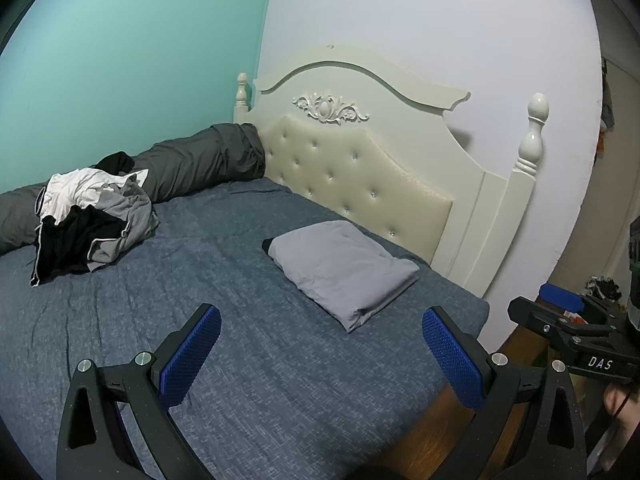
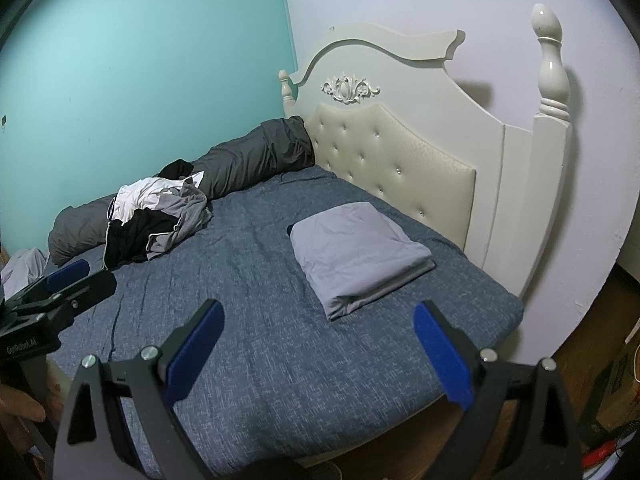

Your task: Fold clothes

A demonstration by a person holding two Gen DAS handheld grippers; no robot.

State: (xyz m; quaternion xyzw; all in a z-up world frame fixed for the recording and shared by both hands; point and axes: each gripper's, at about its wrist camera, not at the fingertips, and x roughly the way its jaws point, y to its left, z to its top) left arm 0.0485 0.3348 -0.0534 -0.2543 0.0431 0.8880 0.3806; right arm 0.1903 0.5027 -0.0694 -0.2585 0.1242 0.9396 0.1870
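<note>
Woven blue bedspread bears folded grey cloth, perhaps cotton; both grippers' fingers spread, empty.

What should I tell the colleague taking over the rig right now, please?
Left tongs: open, empty, above the near part of the bed.
Right tongs: open, empty, likewise above the bed.
Done: one folded grey garment lies flat near the headboard.
Left: the pile of unfolded clothes, white, grey and black, sits on the far side against the rolled dark duvet. Nothing is spread out for folding yet.
Likely next: take one piece from the pile and lay it flat on the bare sheet.
</note>
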